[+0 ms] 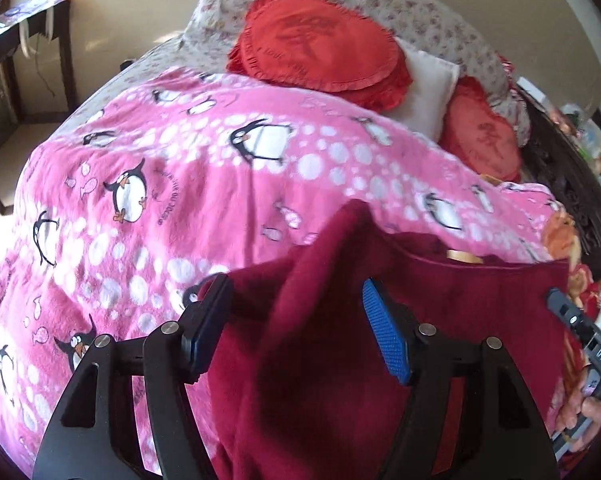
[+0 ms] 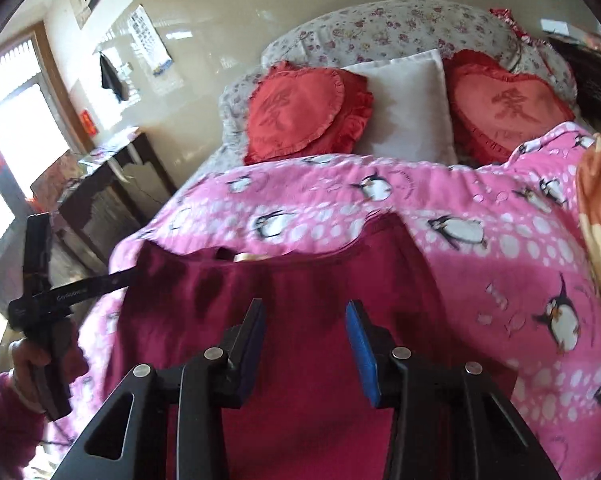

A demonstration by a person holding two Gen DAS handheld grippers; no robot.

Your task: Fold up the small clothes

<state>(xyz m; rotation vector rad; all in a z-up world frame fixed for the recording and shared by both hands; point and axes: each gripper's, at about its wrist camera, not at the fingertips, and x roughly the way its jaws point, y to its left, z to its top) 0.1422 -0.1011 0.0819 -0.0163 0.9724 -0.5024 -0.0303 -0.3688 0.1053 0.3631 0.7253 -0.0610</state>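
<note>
A dark red garment lies spread on a pink penguin blanket on a bed. A pale label shows at its far edge. My left gripper is open over the garment's left part. A raised fold of the cloth stands between its fingers, and the blue pad is clear of it. My right gripper is open just above the garment's middle, with only flat cloth under the gap. Each gripper shows at the edge of the other's view: the right gripper and the hand-held left gripper.
Two red heart cushions, a white pillow and floral pillows lie at the head of the bed. A dark wooden table stands by the bed's left side. An orange blanket lies at the right.
</note>
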